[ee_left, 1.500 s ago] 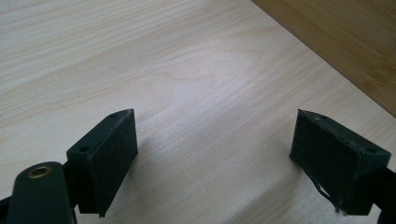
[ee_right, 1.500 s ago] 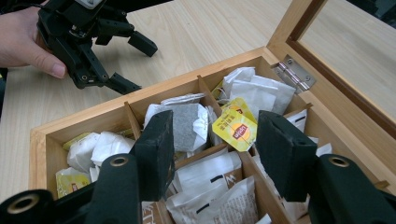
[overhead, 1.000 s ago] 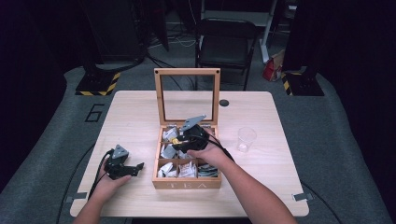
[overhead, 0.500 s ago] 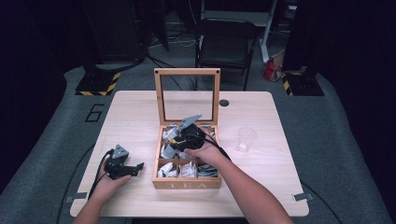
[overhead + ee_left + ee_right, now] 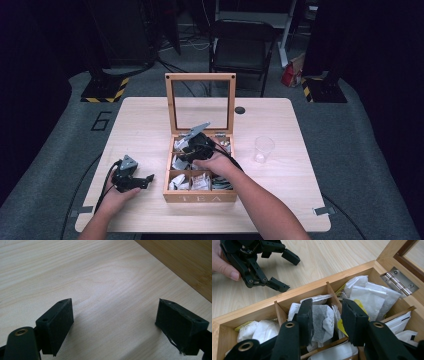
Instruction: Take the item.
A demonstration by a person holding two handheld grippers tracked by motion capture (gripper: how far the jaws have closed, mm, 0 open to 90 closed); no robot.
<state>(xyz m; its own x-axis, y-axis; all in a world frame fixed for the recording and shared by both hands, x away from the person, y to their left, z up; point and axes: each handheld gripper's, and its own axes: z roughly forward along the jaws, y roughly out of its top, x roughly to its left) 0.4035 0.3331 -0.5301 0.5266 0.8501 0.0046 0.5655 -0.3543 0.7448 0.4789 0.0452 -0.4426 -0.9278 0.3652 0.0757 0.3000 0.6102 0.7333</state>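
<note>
A: Right gripper view: where's your right gripper (image 5: 325, 322)?

B: Down in the tea box (image 5: 244, 315), middle compartment. My jaws have just been closing and stand either side of a tea bag (image 5: 322, 320); whether the pads press it, I can't tell.

A: And the left gripper (image 5: 131, 178)?

B: In the high view at nine o'clock from the box, resting on the table (image 5: 145, 125), jaws wide apart, nothing between them.

Right gripper (image 5: 325, 322): jaws astride a tea bag (image 5: 321, 322), pads not pressing.
Box (image 5: 247, 312): wooden, compartments hold tea bags.
Left gripper (image 5: 287, 271): on table (image 5: 324, 257), jaws apart.
</note>
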